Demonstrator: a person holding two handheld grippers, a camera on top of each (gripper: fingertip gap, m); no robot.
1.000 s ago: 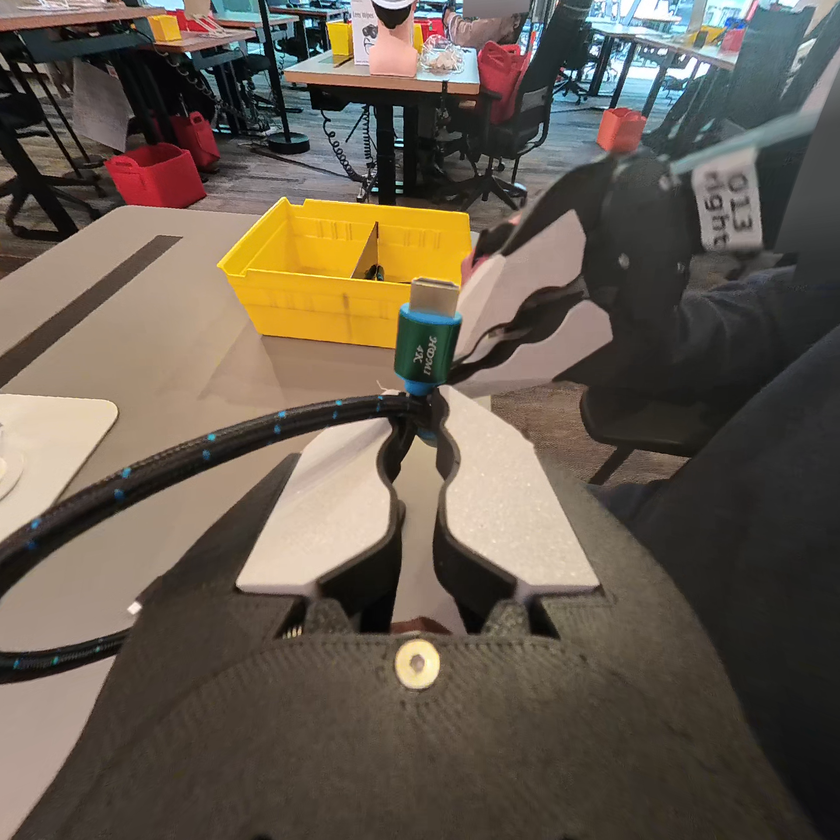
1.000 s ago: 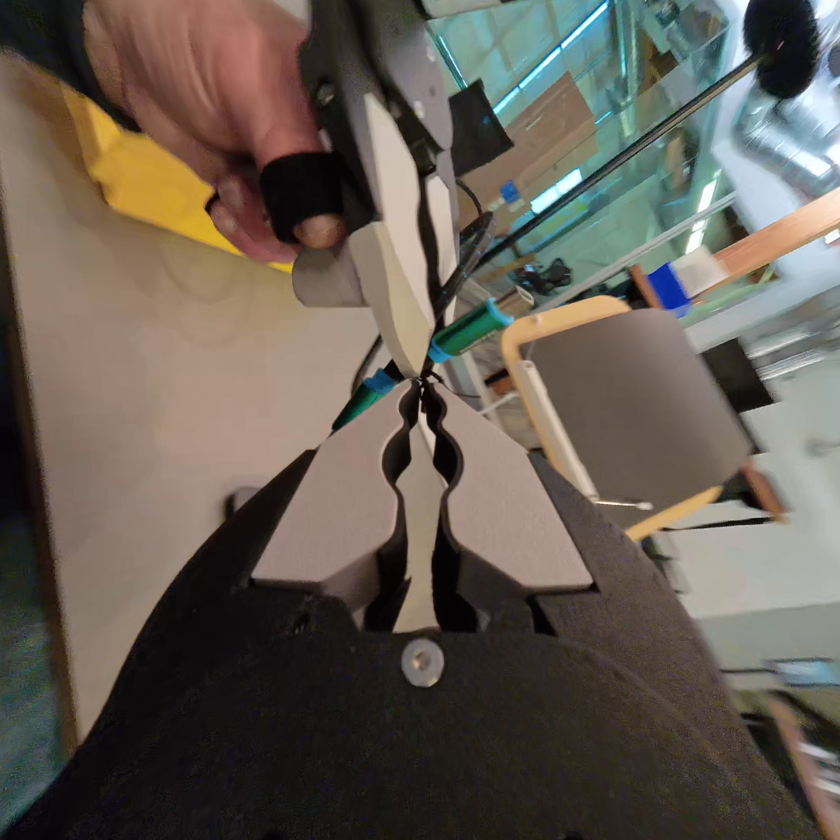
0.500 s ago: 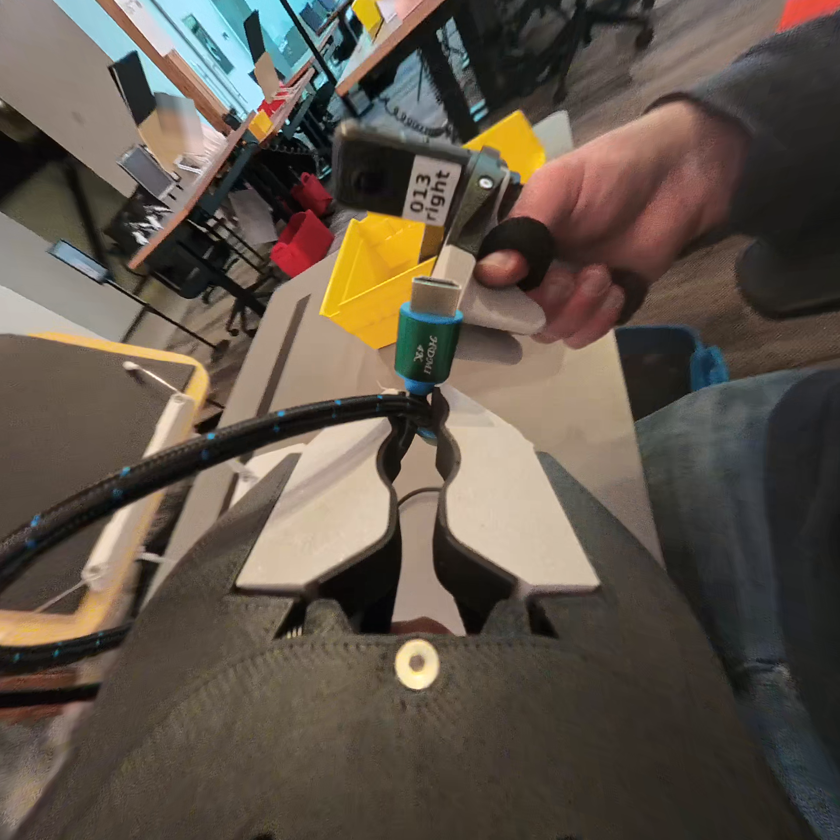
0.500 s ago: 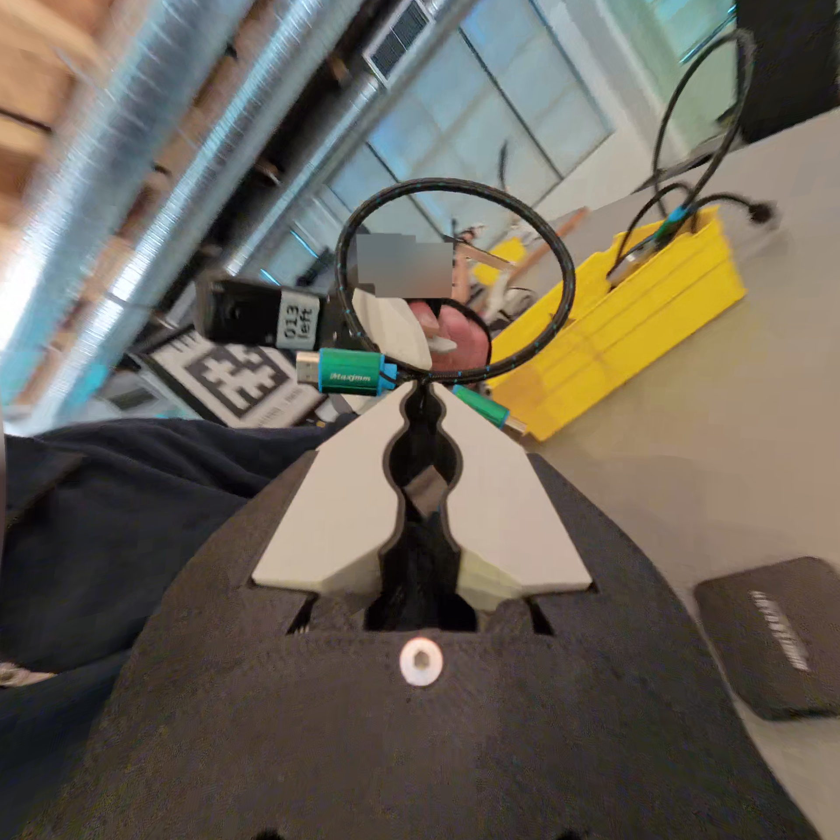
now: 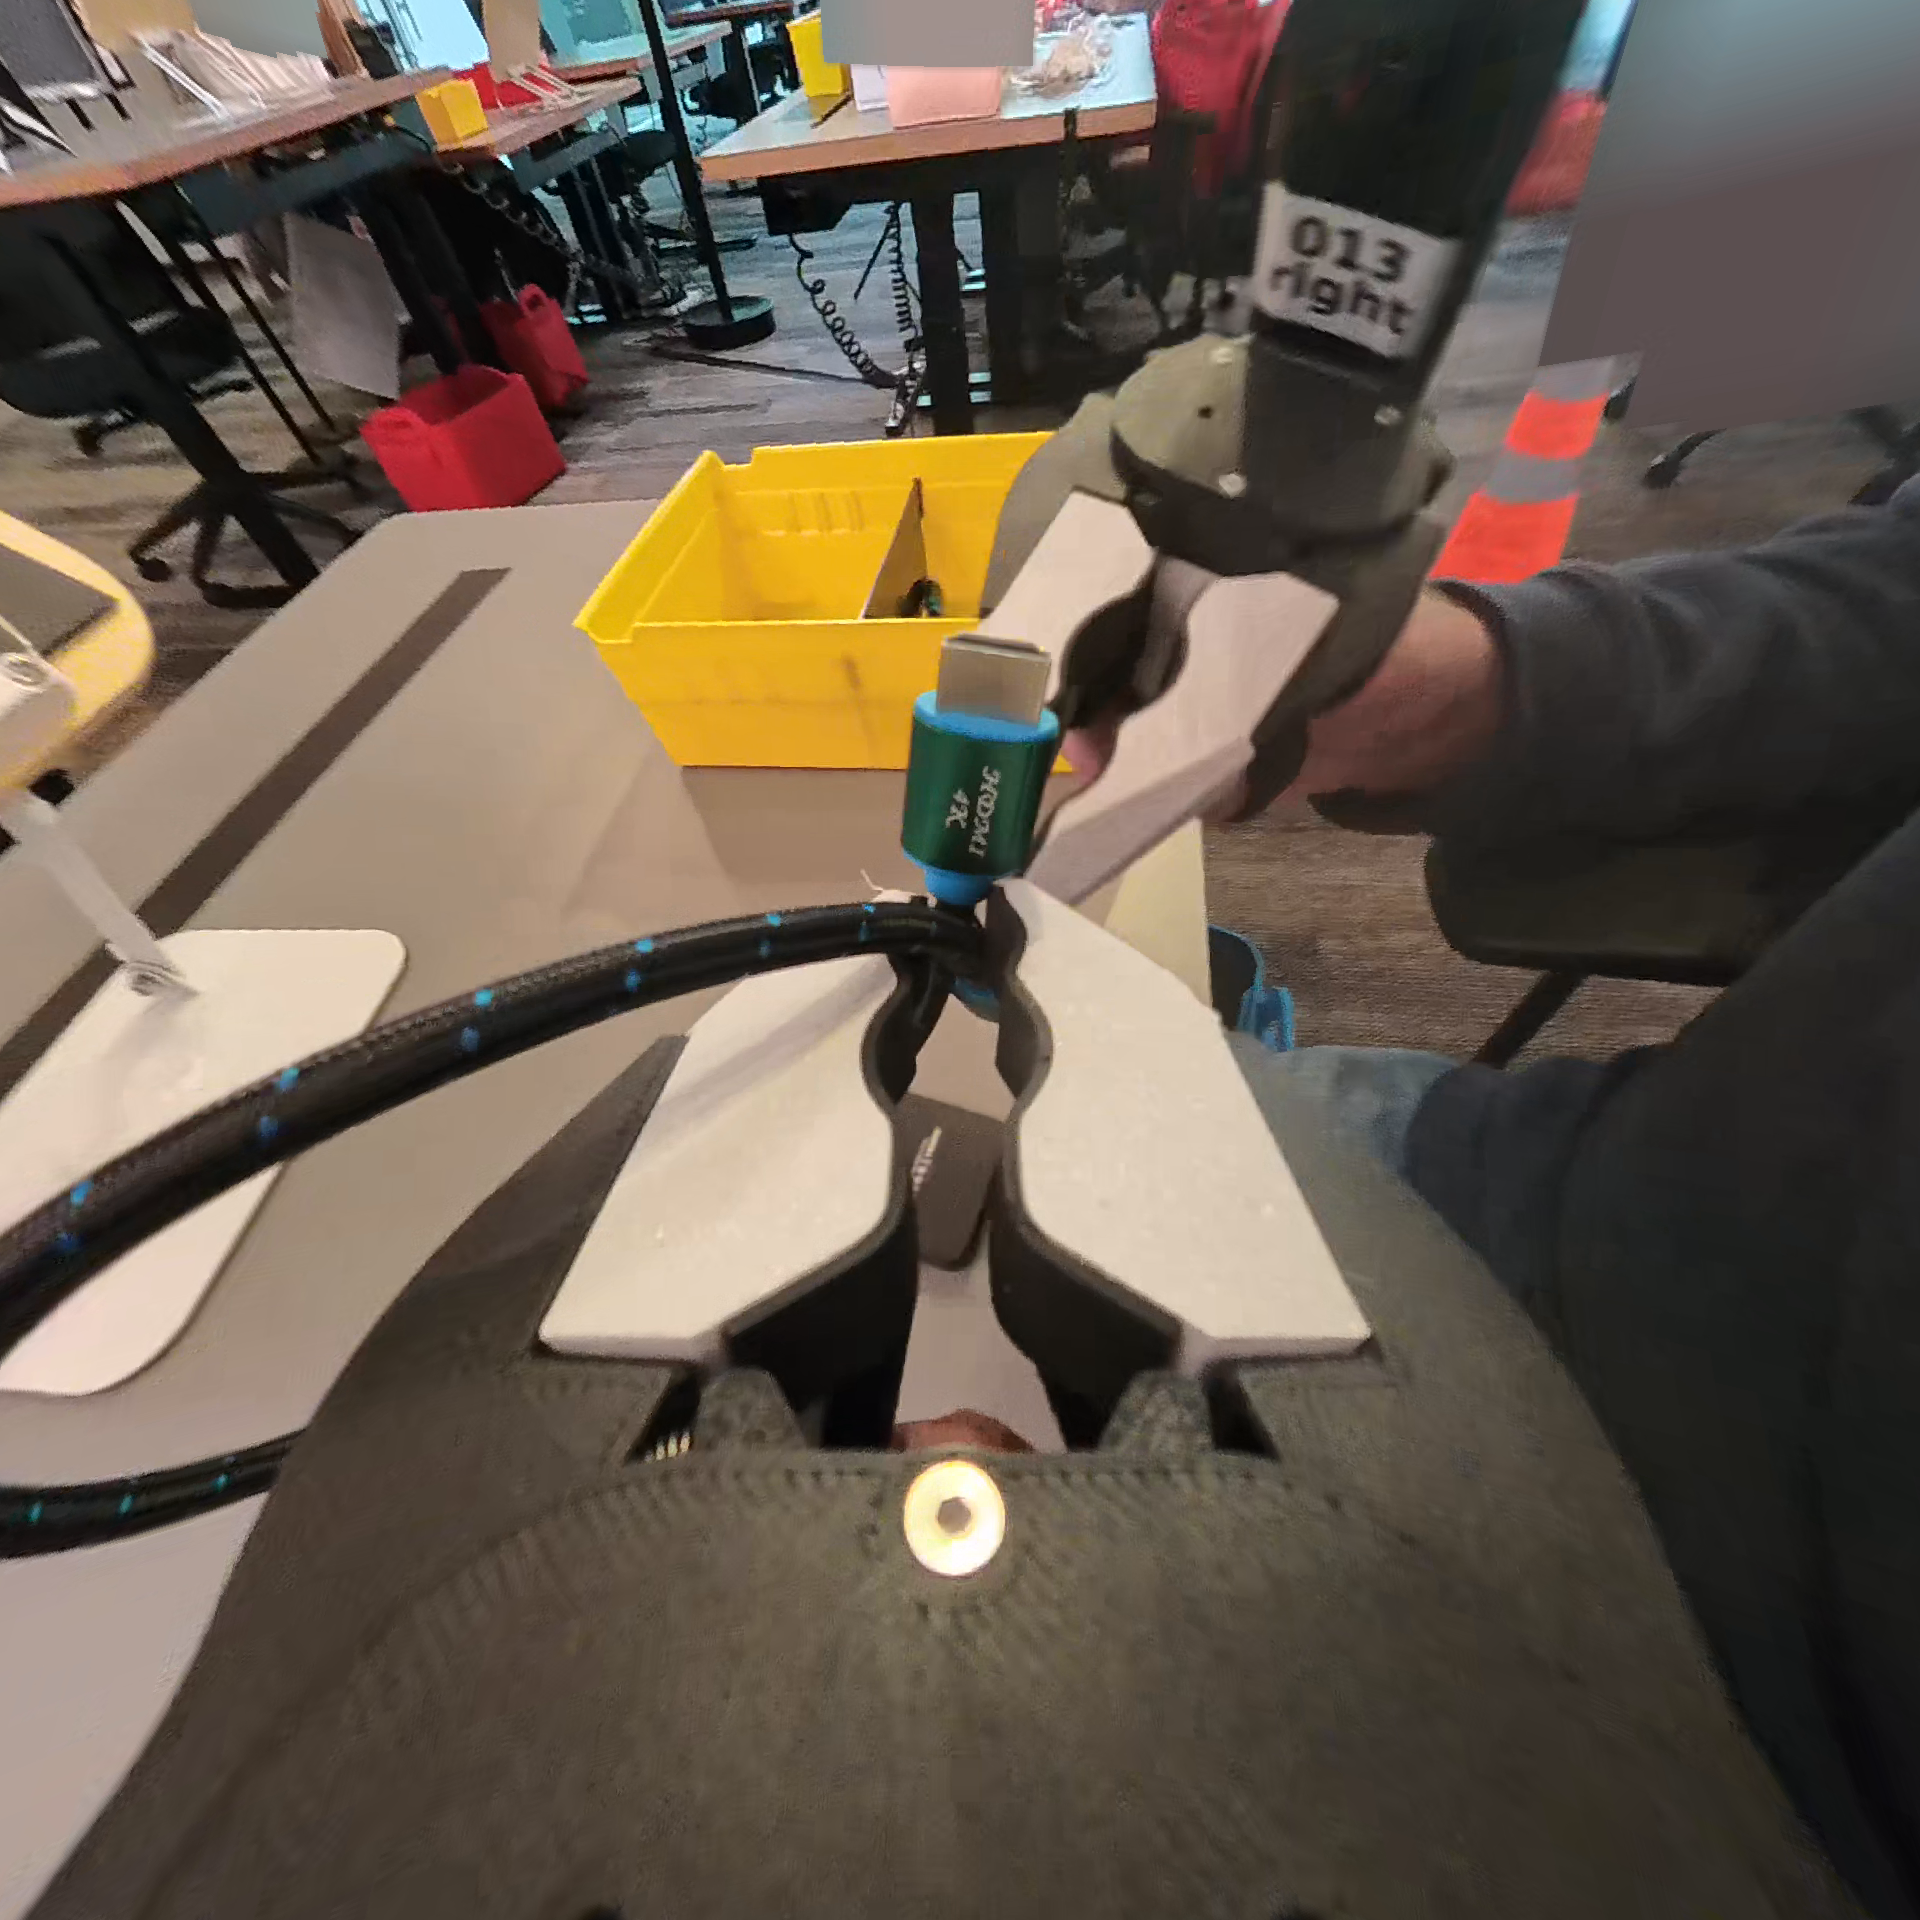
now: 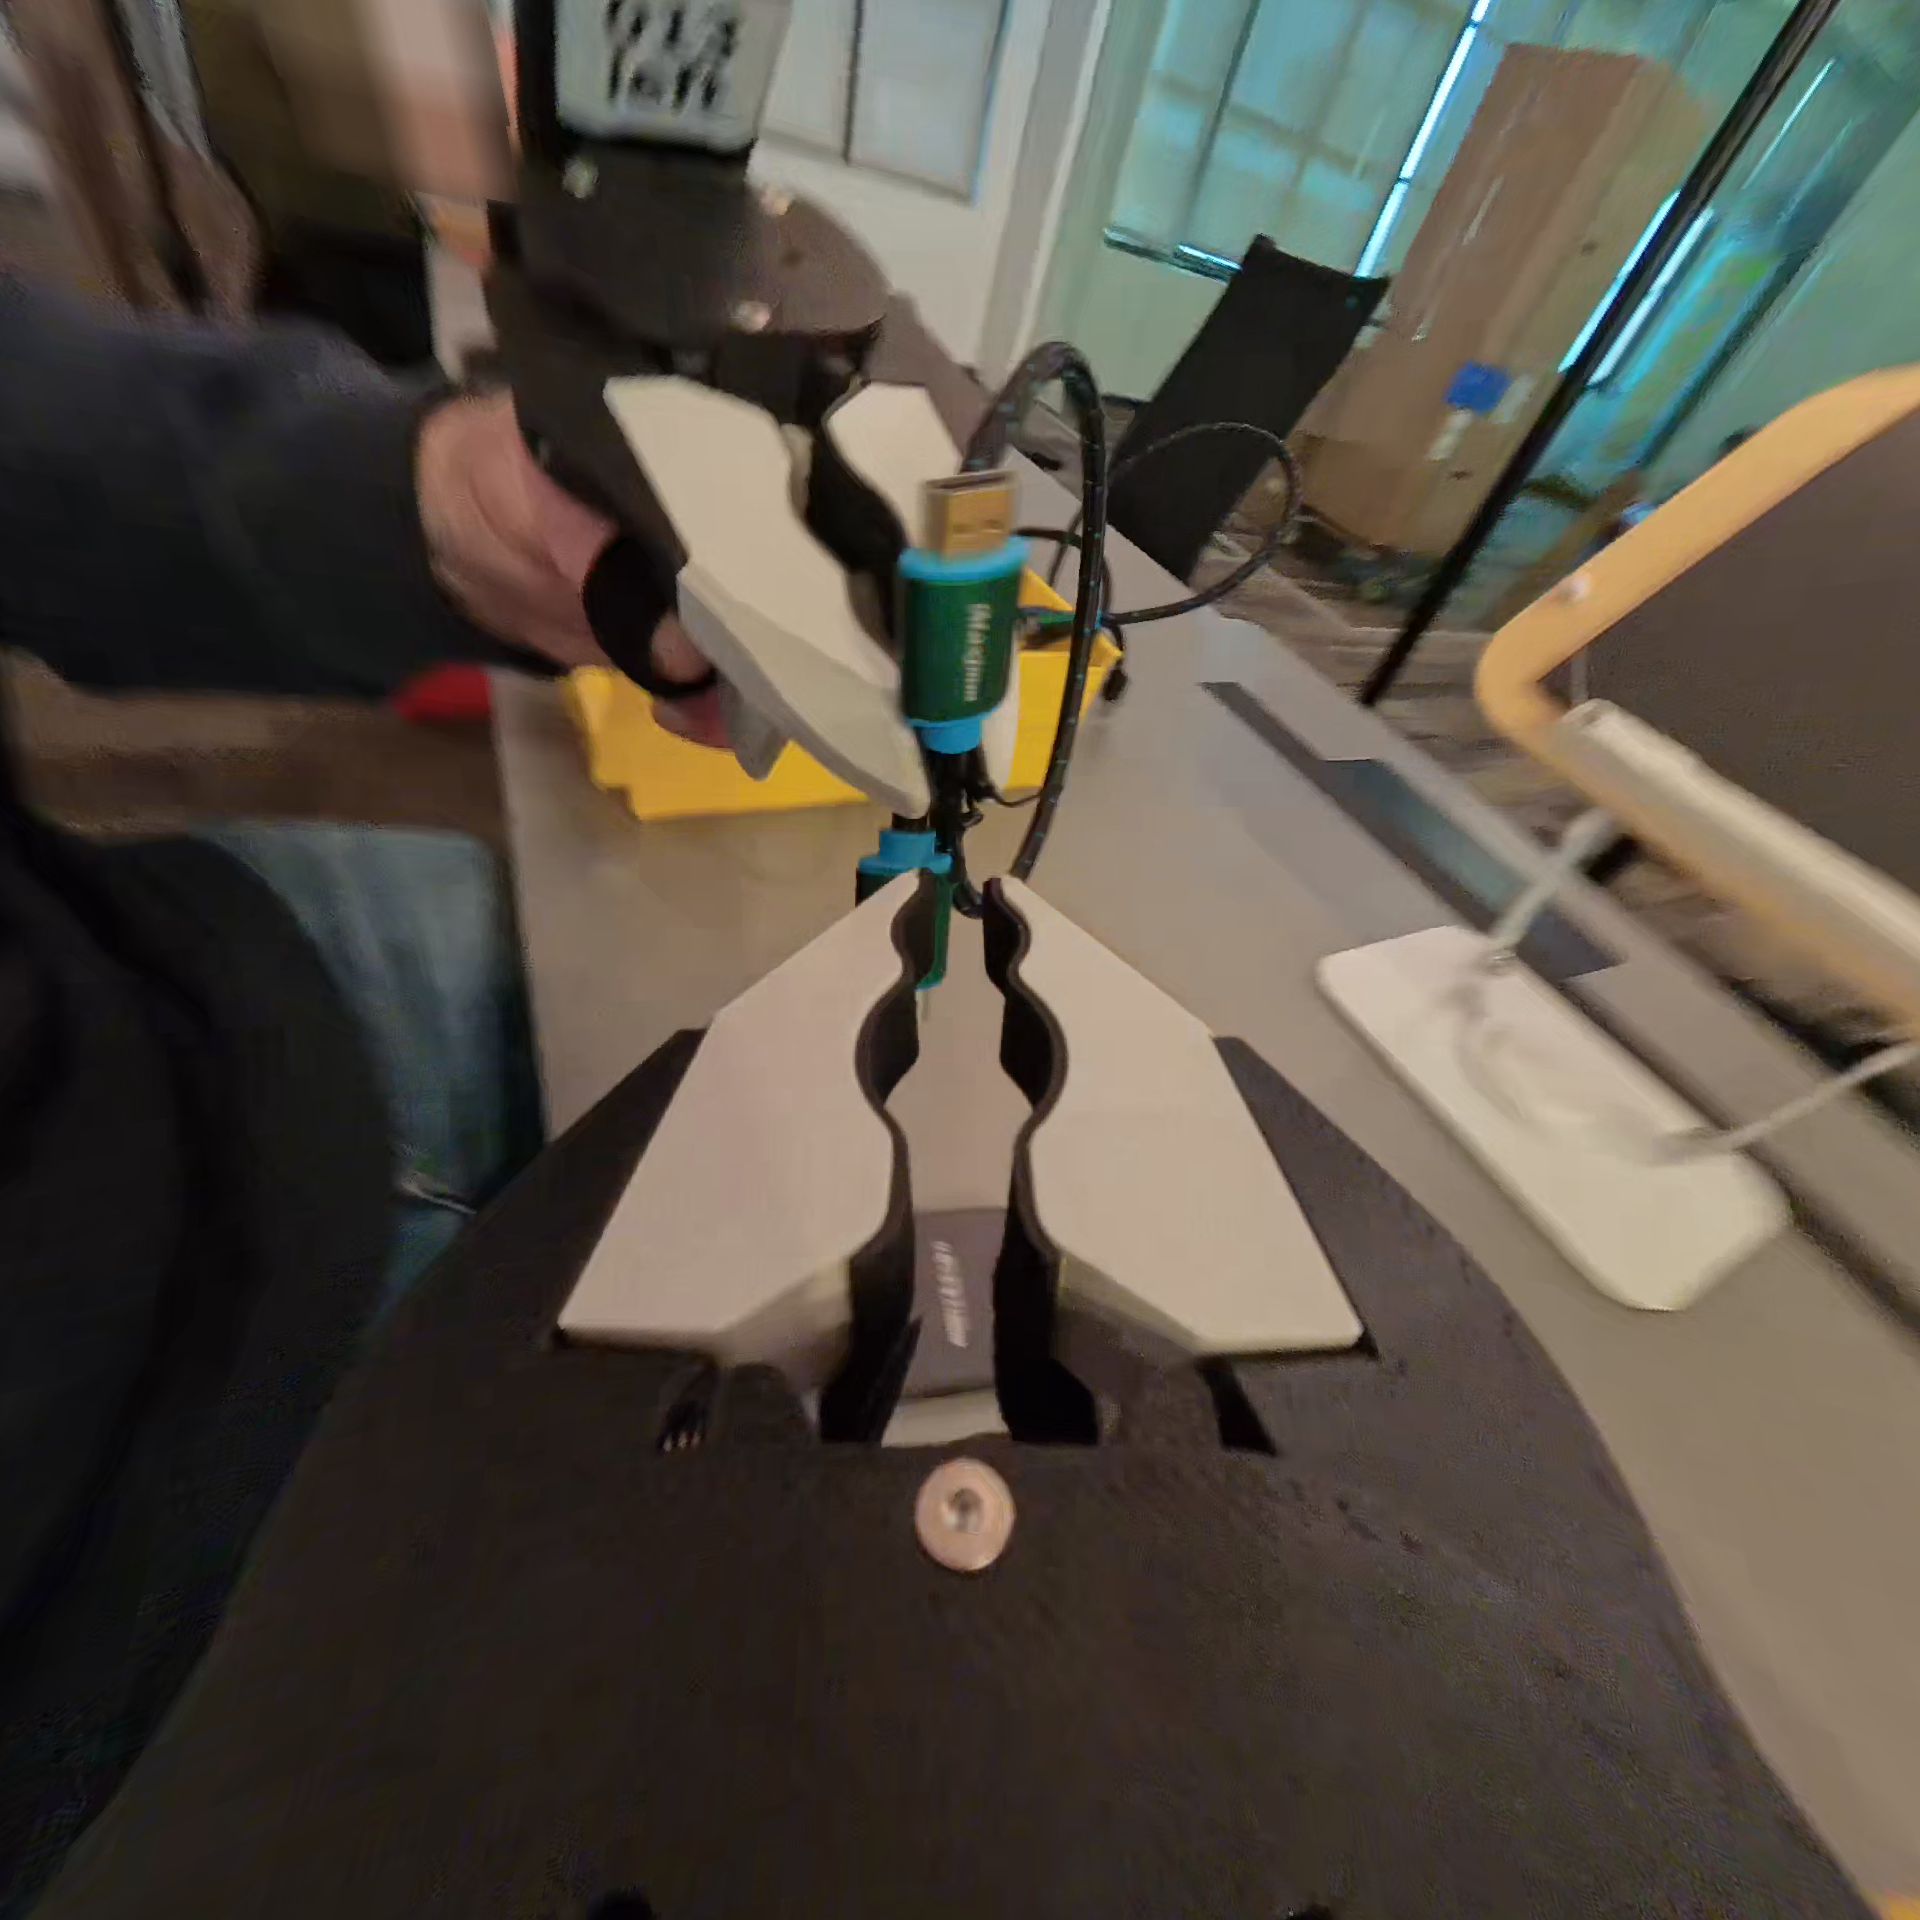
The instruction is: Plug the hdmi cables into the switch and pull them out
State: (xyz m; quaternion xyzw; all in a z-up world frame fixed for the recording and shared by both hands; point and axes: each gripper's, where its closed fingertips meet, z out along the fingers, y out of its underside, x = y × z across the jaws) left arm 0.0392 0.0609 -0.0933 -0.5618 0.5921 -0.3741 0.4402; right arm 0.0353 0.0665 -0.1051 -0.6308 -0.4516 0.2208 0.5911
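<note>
The left gripper (image 5: 961, 920) was clamped on the braided cable (image 5: 436, 1039) just below its green plug (image 5: 977, 779), which stood upright beyond the tips. The right gripper (image 6: 951, 894) pinched the cable by a 2nd plug (image 6: 930, 925). The switch (image 6: 951, 1309) lay below. Judged: pre-insertion; next, aim 1 plug at a port.

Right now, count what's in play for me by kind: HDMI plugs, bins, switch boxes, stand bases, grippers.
Green-sleeved metal HDMI plugs: 2, one at each gripper's jaws
Yellow plastic bin: 1
Flat black switch box: 1
Flat white stand base: 1
Hand-held grippers: 2, left gripper and right gripper
Total: 7
</note>
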